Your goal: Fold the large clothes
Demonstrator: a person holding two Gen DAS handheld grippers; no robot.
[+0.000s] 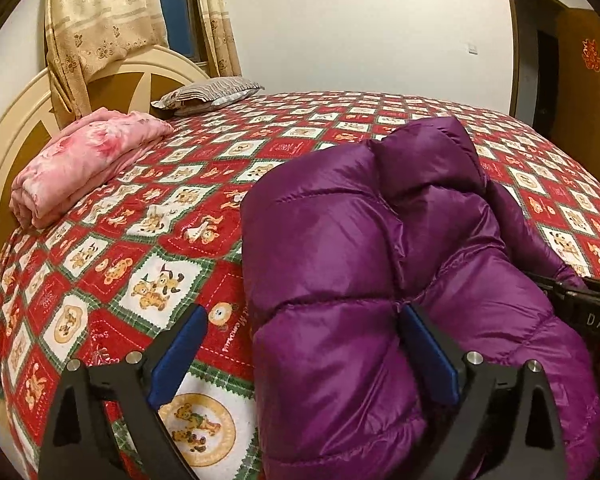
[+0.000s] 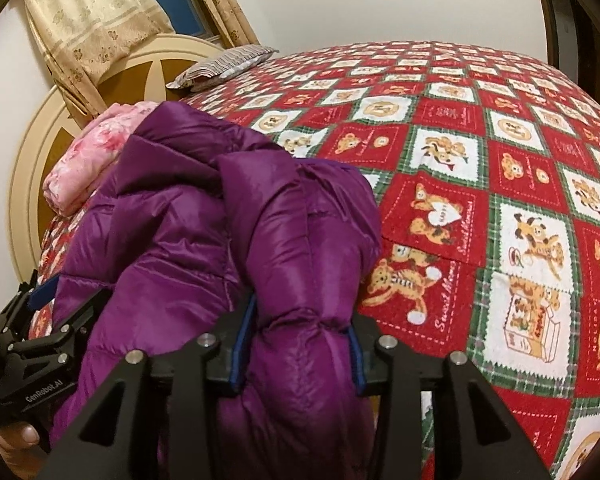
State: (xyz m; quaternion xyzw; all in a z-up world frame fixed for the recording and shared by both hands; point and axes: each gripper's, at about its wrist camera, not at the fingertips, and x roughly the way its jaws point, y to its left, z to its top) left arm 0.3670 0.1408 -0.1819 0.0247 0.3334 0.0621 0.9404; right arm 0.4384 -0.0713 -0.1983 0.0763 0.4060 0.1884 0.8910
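A puffy purple quilted jacket (image 1: 340,240) lies bunched in a thick fold on the bed's near edge. My left gripper (image 1: 304,344) stands wide open. Its right blue pad (image 1: 428,360) rests against the jacket's side, while its left pad (image 1: 180,356) hangs over the bedspread. Only the jacket's left edge reaches into the gap. My right gripper (image 2: 300,350) is shut on a gathered roll of the jacket (image 2: 180,220), and the fabric fills the gap between both pads. The left gripper (image 2: 40,300) also shows at the right wrist view's left edge, beside the jacket.
A red, white and green bear-print bedspread (image 1: 140,248) covers the bed. A folded pink blanket (image 1: 88,168) and a striped pillow (image 1: 208,94) lie by the cream headboard (image 1: 4,152). Curtains (image 1: 100,20) hang behind. A wooden door (image 1: 580,80) stands at the right.
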